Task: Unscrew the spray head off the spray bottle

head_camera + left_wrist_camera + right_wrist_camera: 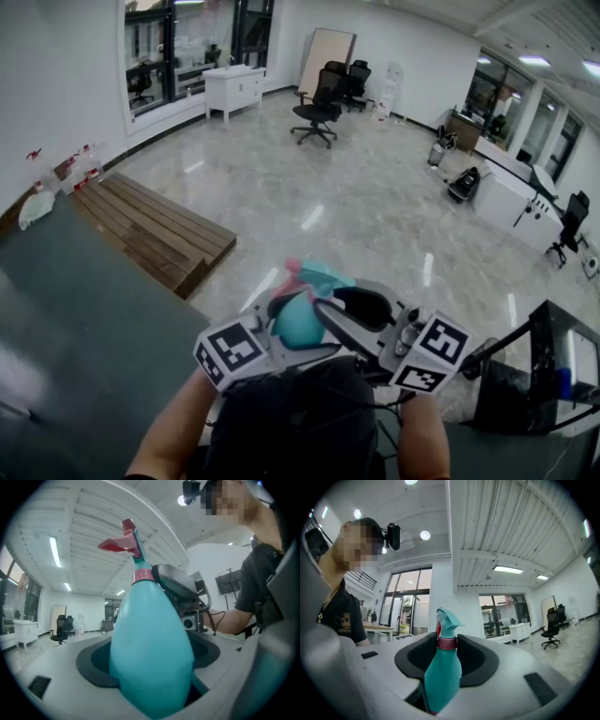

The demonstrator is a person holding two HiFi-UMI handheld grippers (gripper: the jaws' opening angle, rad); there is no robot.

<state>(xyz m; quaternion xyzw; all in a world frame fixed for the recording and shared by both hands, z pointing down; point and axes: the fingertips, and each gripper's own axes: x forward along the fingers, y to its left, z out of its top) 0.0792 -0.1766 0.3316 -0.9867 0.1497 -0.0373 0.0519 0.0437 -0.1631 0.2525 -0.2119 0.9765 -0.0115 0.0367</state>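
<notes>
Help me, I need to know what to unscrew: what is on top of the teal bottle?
On the teal bottle sits a pink collar, then a teal spray head with a red trigger. What lies inside the collar is covered.

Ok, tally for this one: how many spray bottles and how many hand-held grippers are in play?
spray bottle: 1
hand-held grippers, left and right: 2
total: 3
</notes>
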